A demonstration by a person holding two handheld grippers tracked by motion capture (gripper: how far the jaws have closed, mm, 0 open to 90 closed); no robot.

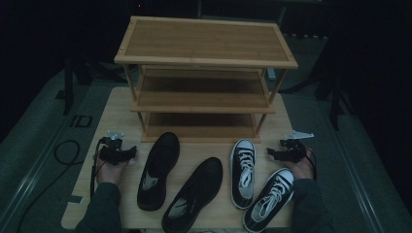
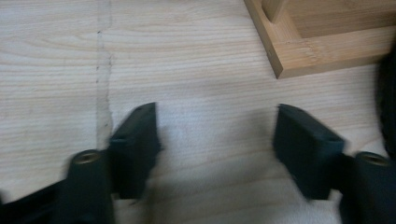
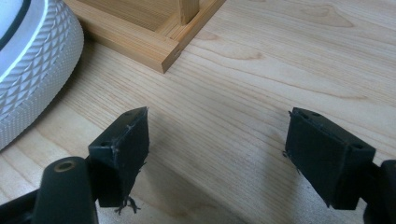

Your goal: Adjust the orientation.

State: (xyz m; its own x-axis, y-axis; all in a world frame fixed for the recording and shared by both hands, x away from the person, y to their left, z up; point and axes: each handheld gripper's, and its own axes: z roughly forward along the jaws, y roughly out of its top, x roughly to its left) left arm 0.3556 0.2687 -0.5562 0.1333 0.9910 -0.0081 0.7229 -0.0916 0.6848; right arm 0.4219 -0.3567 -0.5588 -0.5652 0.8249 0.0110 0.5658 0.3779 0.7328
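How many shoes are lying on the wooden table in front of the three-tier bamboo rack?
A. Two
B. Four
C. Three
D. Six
B: the high view shows a pair of plain black shoes and a pair of black lace-up sneakers with white toe caps on the light wooden table, all in front of the three-tier bamboo rack, whose shelves hold nothing.

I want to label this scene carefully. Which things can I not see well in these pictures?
- Rack, high view: each shelf hides the back of the shelf below it.
- Right black shoe, high view: its heel is cut off by the bottom edge.
- Left black shoe, left gripper view: a dark sliver at the right edge, blurred.
- Left sneaker, right gripper view: just its white toe, cut off by the left edge.
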